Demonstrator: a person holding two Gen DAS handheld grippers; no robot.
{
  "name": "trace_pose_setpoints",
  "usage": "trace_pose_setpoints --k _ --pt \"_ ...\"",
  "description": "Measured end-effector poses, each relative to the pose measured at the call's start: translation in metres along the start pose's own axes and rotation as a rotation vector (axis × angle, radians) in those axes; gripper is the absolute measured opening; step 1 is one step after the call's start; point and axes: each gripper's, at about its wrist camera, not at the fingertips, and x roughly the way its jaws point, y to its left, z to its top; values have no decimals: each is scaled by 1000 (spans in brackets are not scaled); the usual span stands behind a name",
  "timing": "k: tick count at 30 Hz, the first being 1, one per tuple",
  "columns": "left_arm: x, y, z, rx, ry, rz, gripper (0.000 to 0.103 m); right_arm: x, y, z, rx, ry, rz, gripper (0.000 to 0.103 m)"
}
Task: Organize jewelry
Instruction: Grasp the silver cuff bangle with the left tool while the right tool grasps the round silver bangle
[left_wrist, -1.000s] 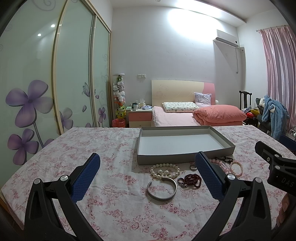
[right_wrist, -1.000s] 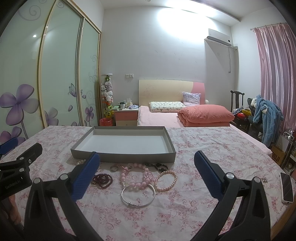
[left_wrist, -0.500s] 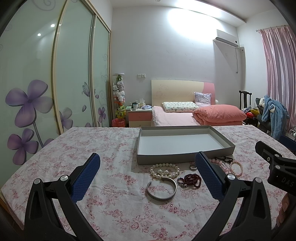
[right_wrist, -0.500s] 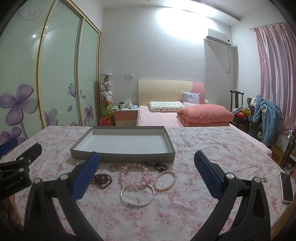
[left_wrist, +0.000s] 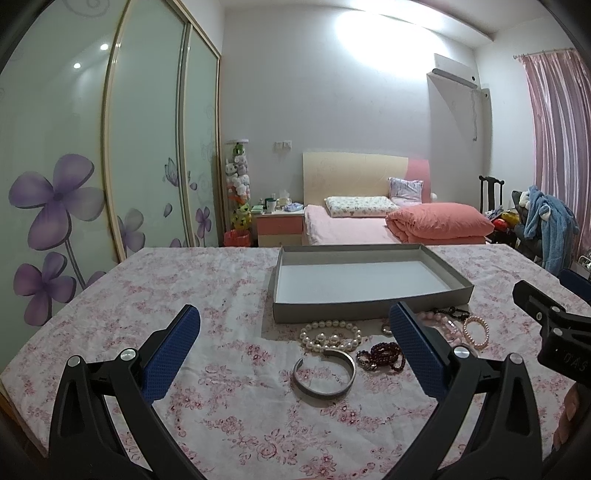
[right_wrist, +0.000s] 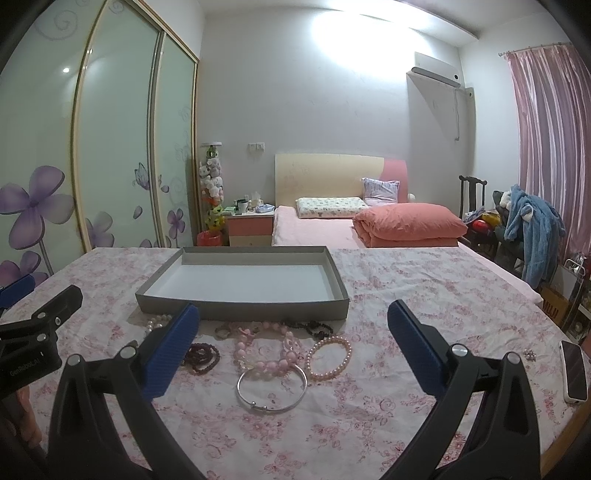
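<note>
While both grippers hang above the near edge of the table (left_wrist: 155, 291), their blue-padded fingers spread wide with nothing between them, the jewelry lies untouched on the flowered cloth. The left gripper (left_wrist: 293, 328) faces a silver cuff (left_wrist: 324, 373), open side toward the tray (left_wrist: 369, 310); just behind the cuff sits a heap of white pearls (left_wrist: 330, 335), and beside it to the right a dark red bead string (left_wrist: 380, 355). The right gripper (right_wrist: 293, 325) looks down on a thin silver bangle (right_wrist: 272, 388); behind it and touching it is a chunky pink bead bracelet (right_wrist: 266, 349), and a small pink pearl bracelet (right_wrist: 330, 357) lies just to the bangle's right. A black bead string (right_wrist: 314, 327) and a small ring (right_wrist: 221, 329) lie closer to the tray's front wall.

The grey tray itself stands behind the whole row, its white floor bare — every piece is outside it, along the near side.

A phone (right_wrist: 574, 371) rests near the table's right edge, well apart from the rest, with a small brooch-like thing (right_wrist: 530, 355) beside it — too small to make out
</note>
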Motion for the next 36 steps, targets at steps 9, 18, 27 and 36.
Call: trace_pose_setpoints --k 9,18,27,36 --pt "42 20 -18 -84 272 -79 101 52 -30 -21 70 274 -15 99" --pt "65 35 -36 -190 424 -169 101 83 -10 -49 4 483 69 86" --pt "80 28 -37 -104 485 -123 101 107 12 -55 -51 584 64 88" --pt "95 20 -37 -31 538 -109 101 122 17 -51 -65 592 82 94"
